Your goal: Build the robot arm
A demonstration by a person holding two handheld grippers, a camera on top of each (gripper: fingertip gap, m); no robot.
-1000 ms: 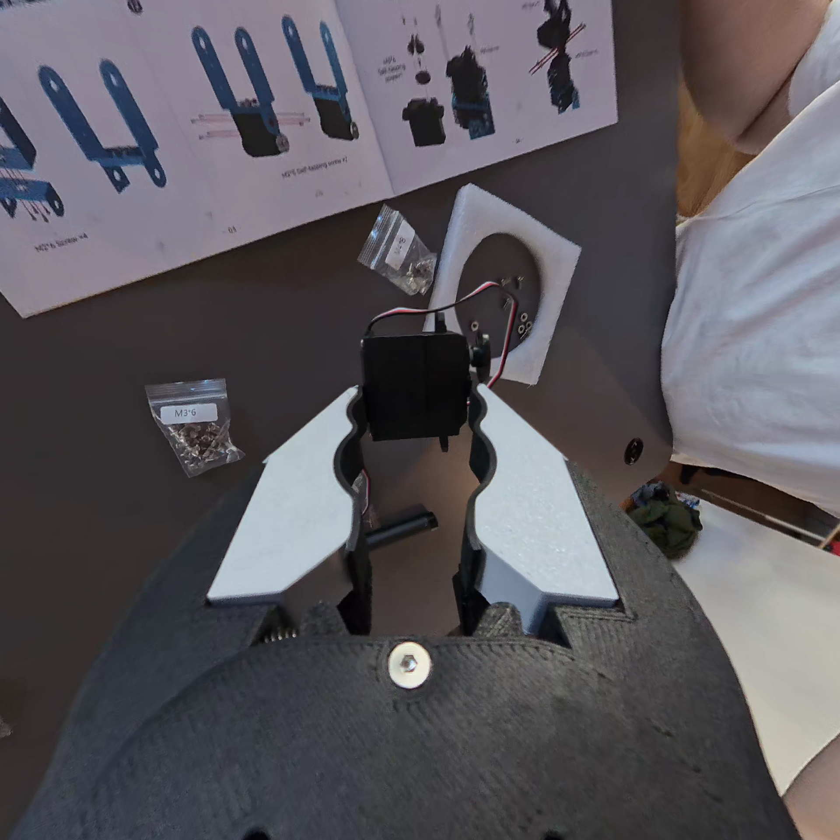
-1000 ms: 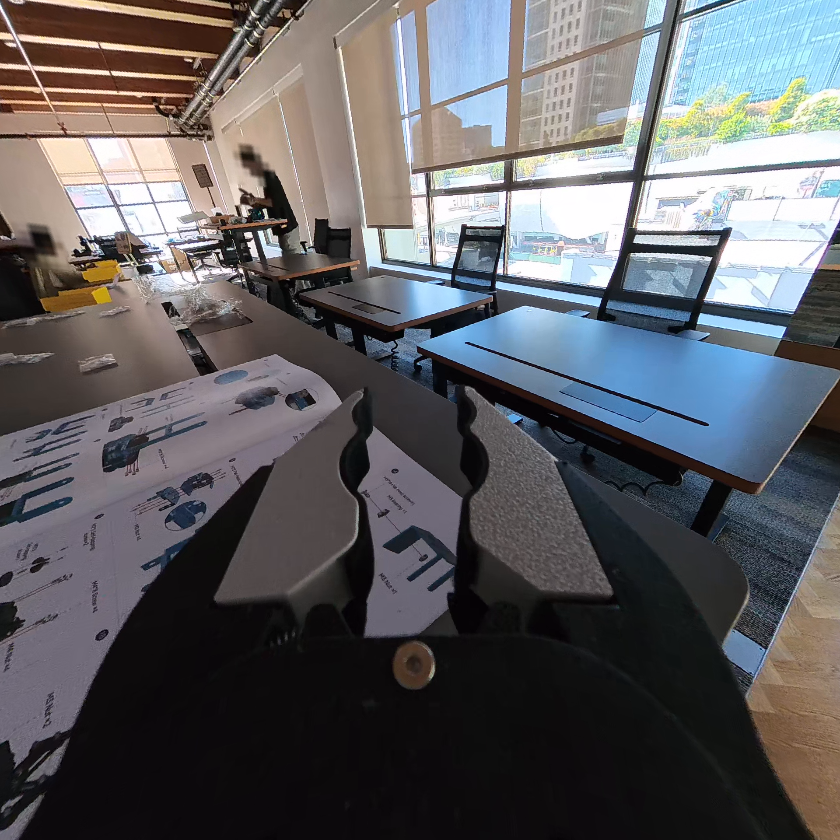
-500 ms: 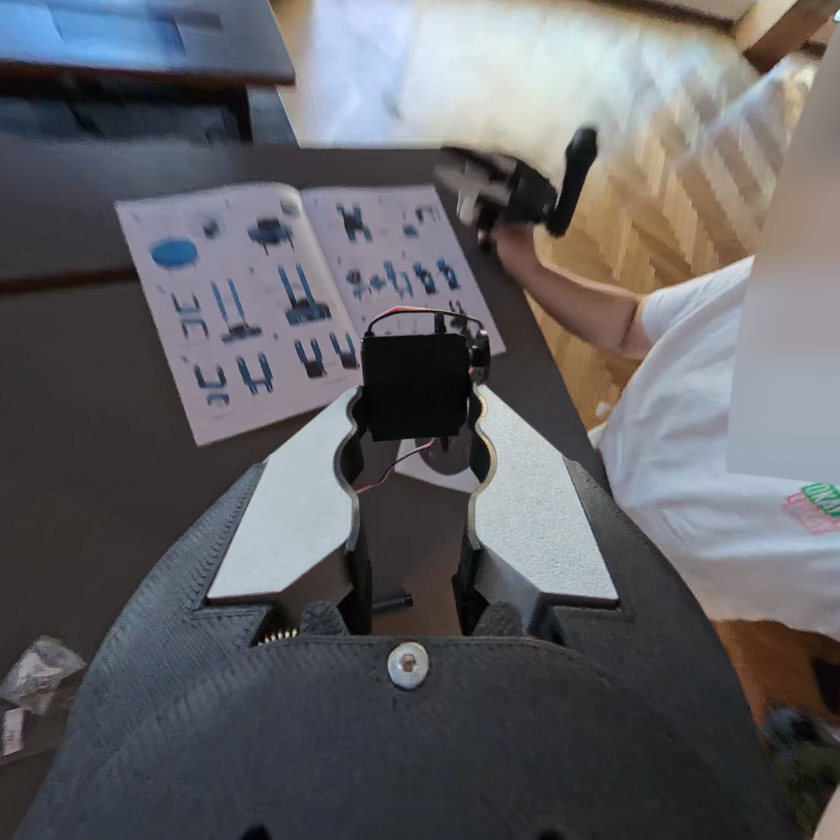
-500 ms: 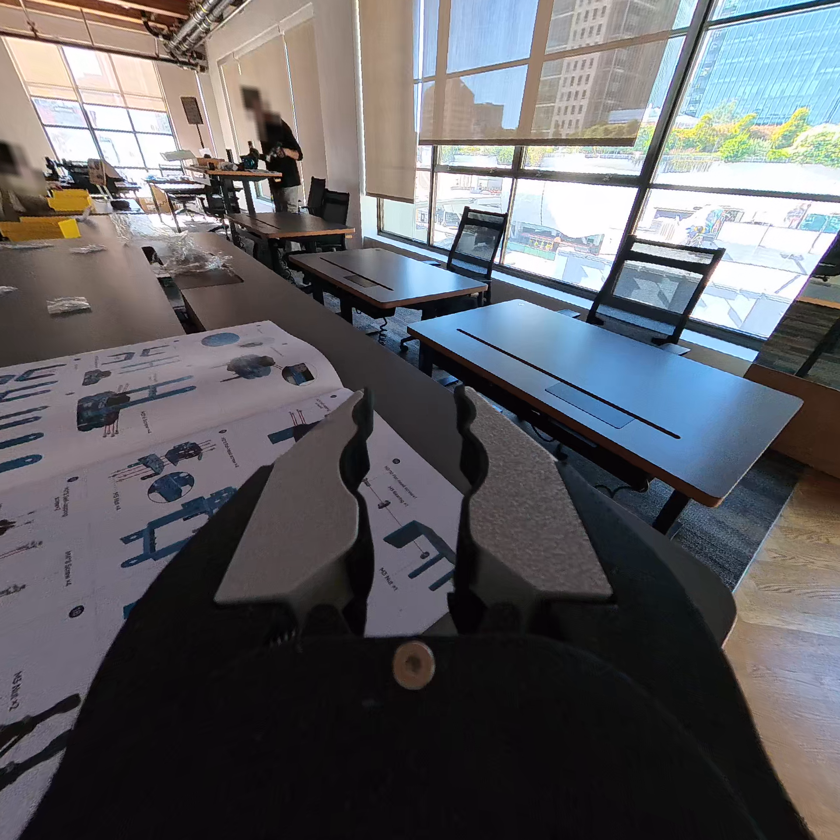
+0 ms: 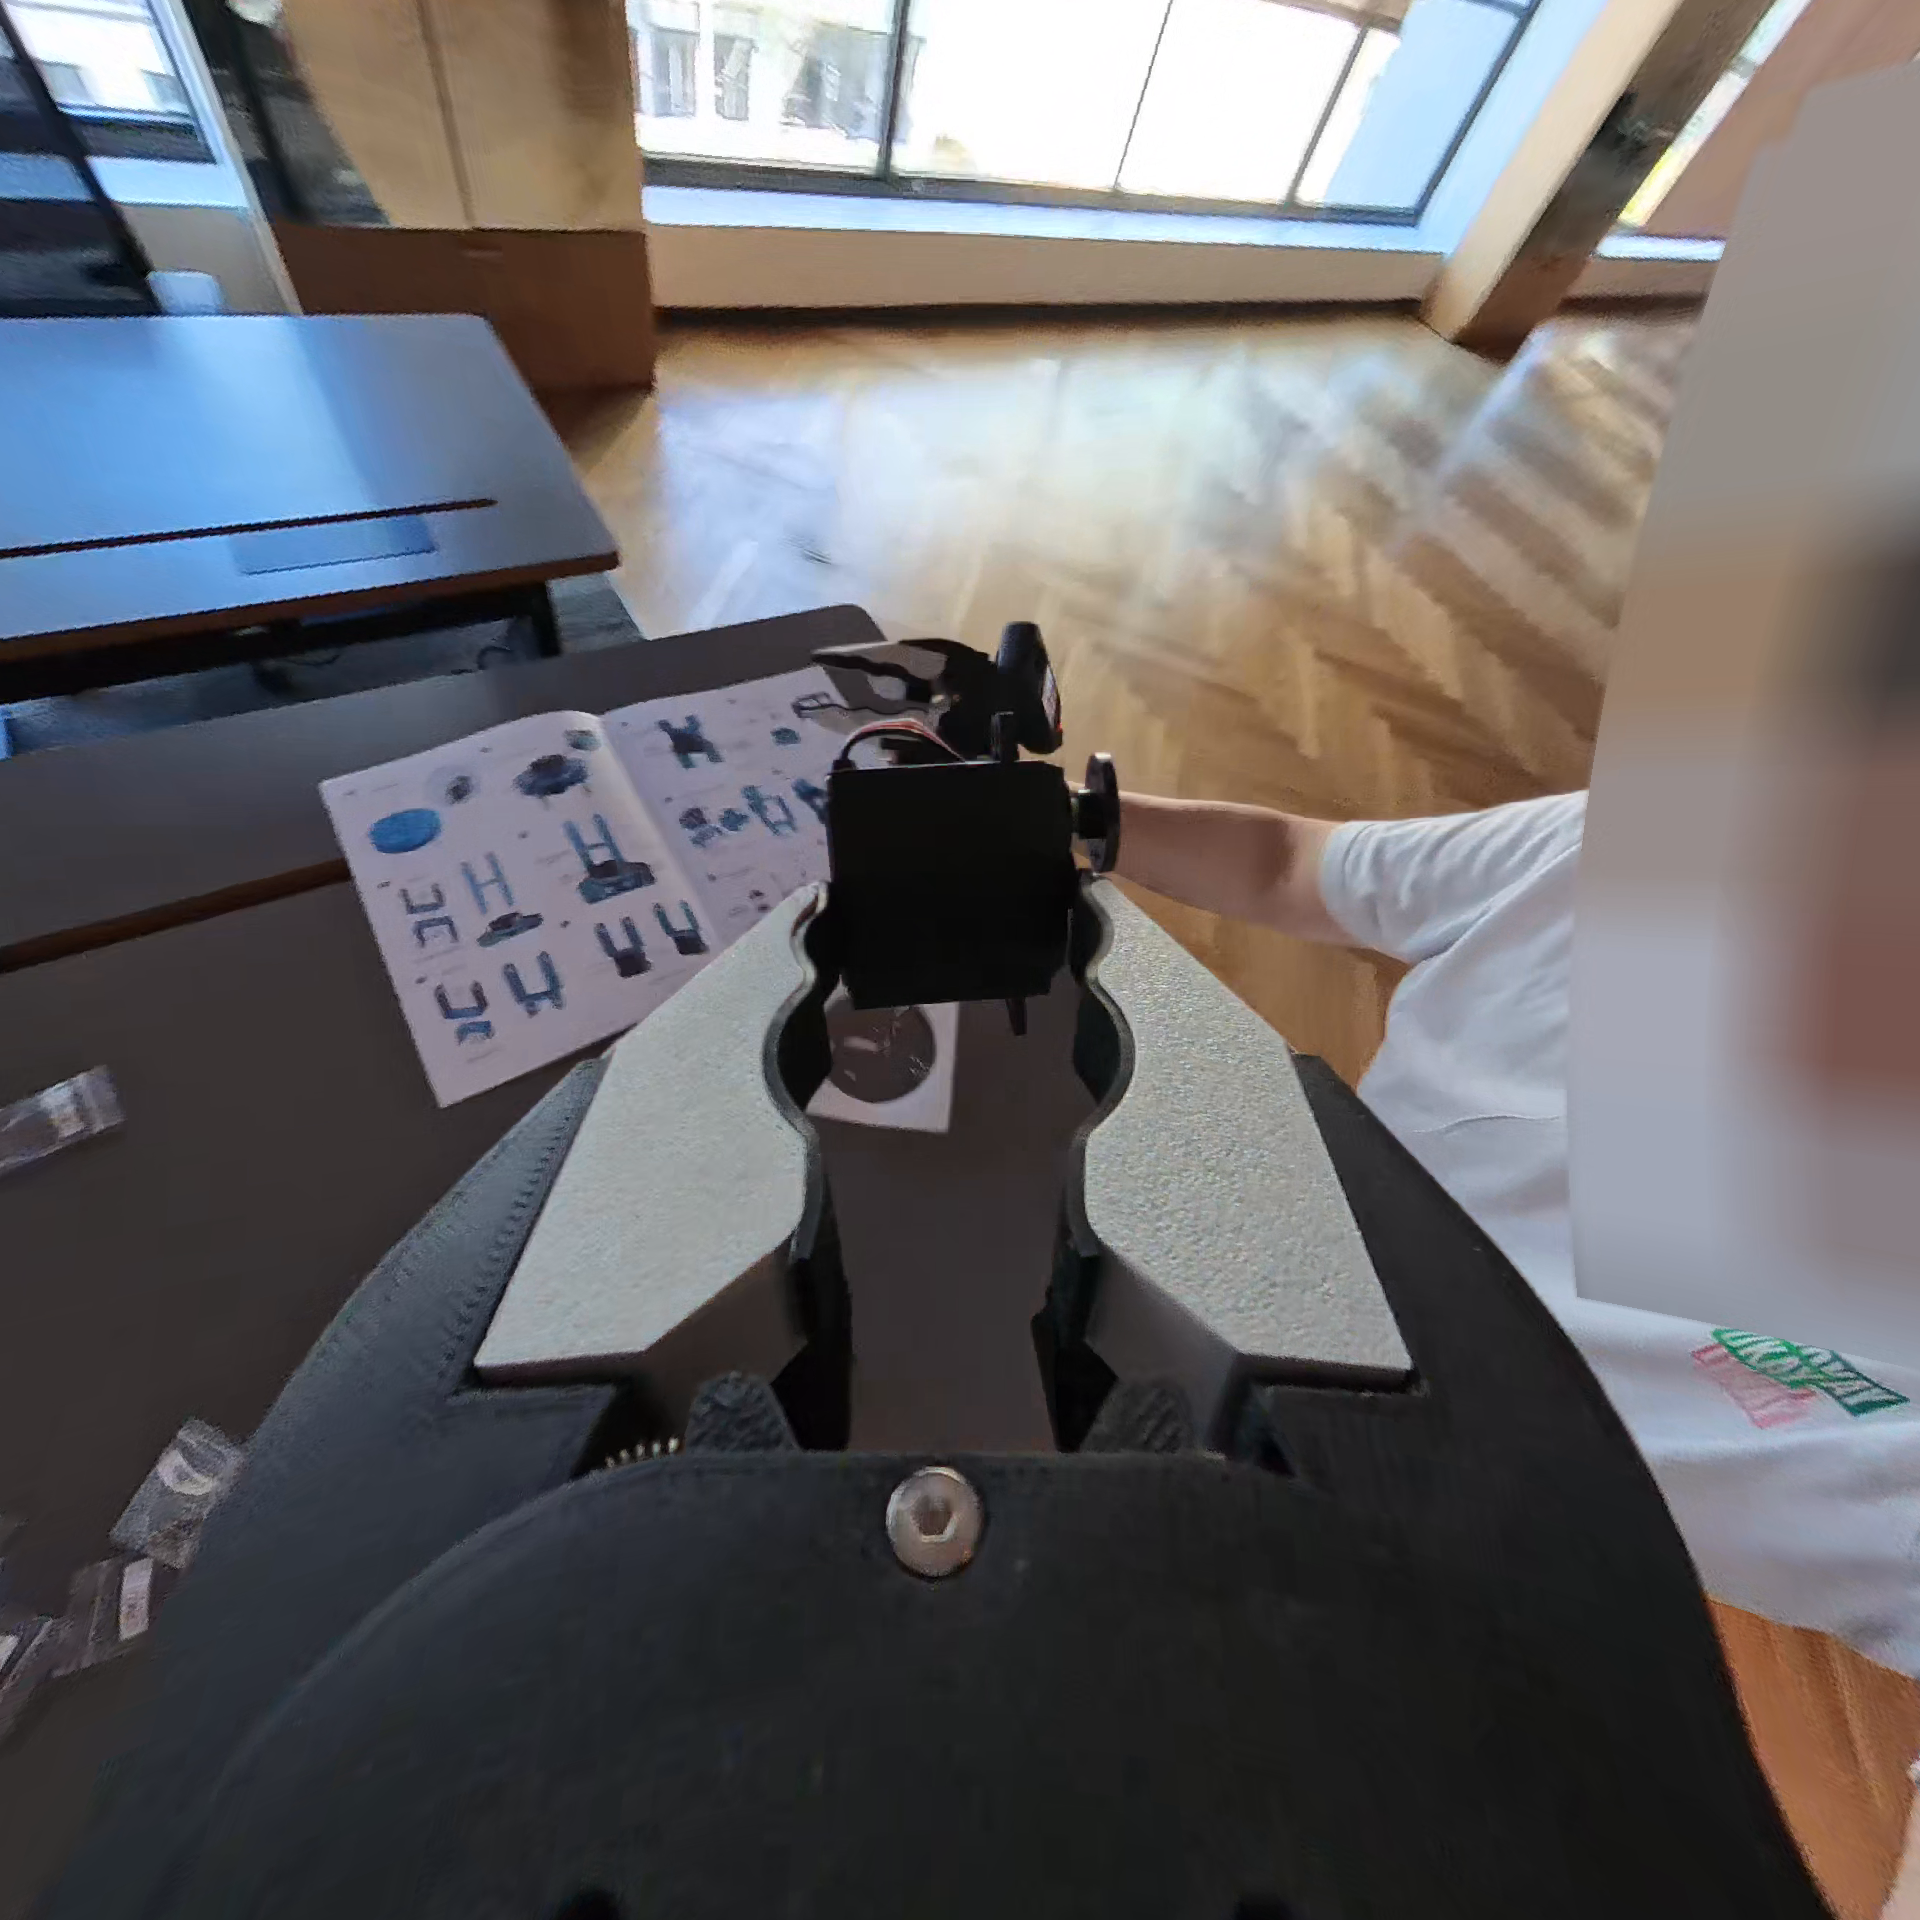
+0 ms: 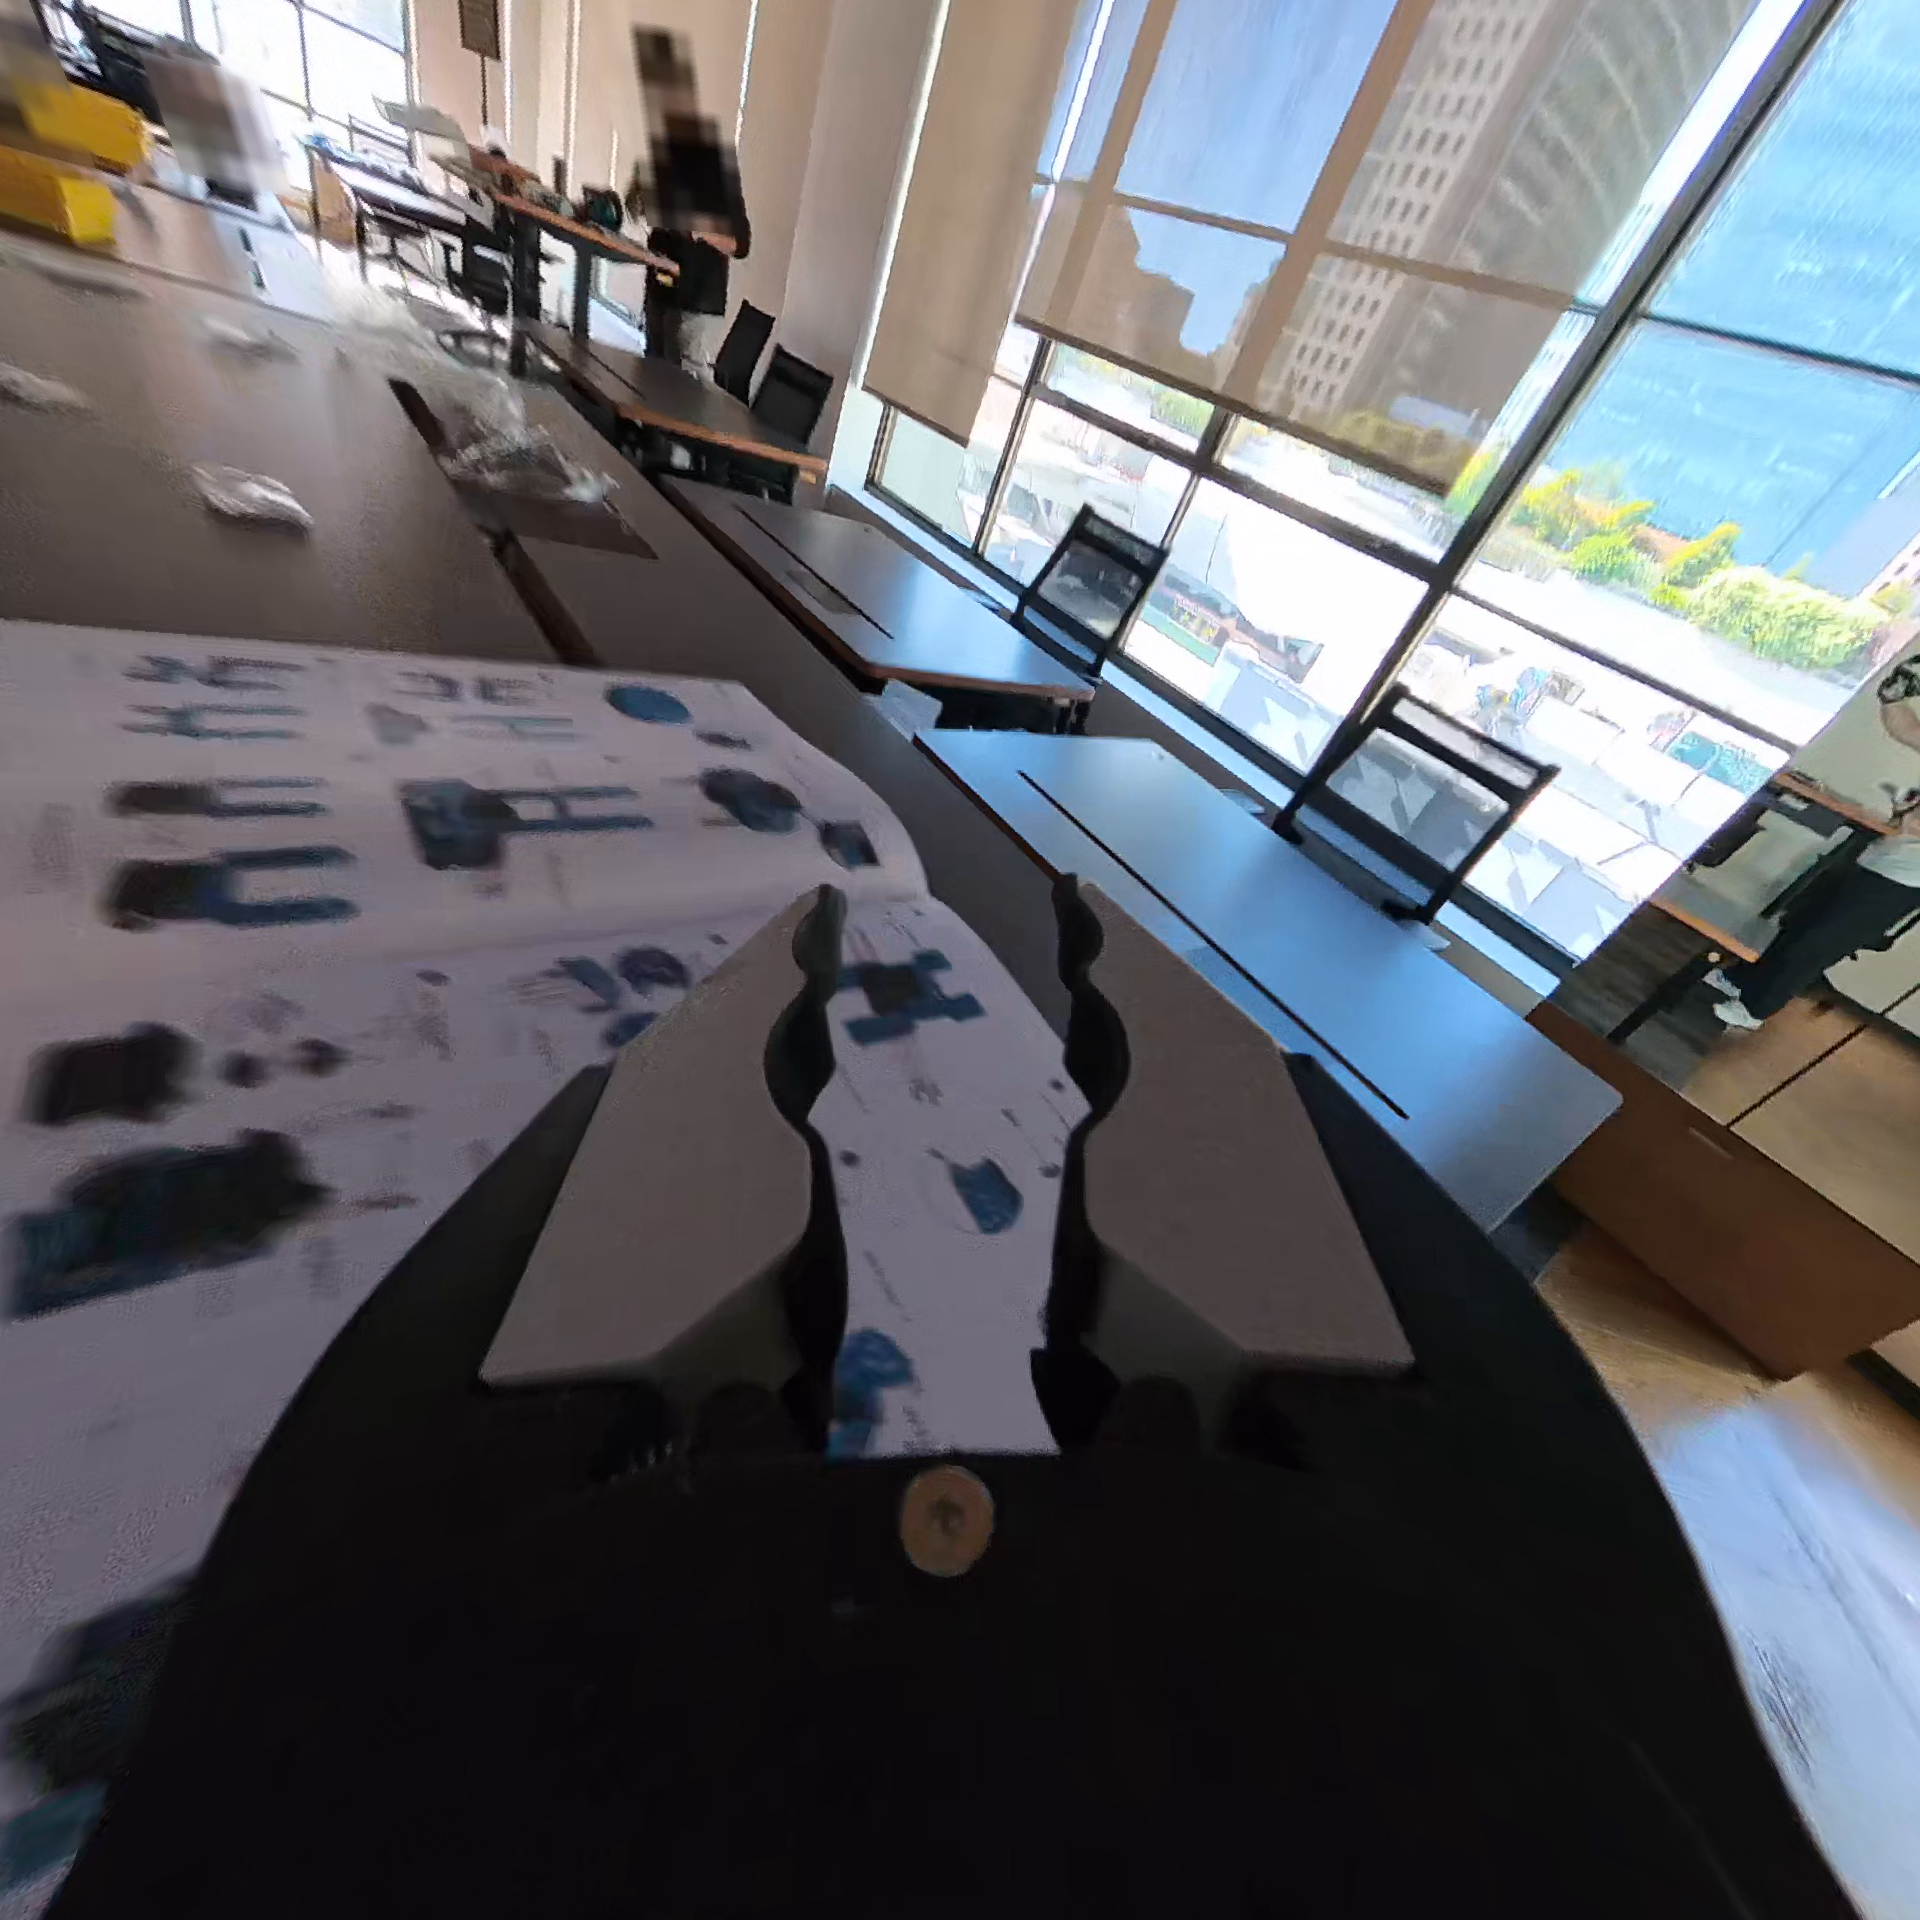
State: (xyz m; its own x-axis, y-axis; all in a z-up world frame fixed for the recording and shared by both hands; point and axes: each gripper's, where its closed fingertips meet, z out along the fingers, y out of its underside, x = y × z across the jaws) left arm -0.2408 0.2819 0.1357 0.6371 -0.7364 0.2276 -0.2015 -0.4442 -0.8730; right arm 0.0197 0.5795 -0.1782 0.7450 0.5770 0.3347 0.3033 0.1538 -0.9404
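A: What has the left gripper (image 5: 948, 914) got?

B: A black servo block (image 5: 948, 883), clamped between the tips of its jaws and lifted well above the dark table (image 5: 208, 1091). Red and dark wires (image 5: 883, 740) loop off its far top edge.

A: And below it?

B: An open instruction booklet (image 5: 540, 894) to the far left, a white foam square with a round hole (image 5: 888, 1081) just under the servo, and small clear bags (image 5: 62, 1107) at the near left.

A: The right gripper (image 6: 940, 935)?

B: Jaws parted and holding nothing, low over the booklet's pages (image 6: 416, 935) — it also shows beyond the servo in the left wrist view.

A: Risks?

B: The hold is only at the fingertips, so I'd judge a jolt could twist the block loose — or the trailing wires could catch on the other gripper.
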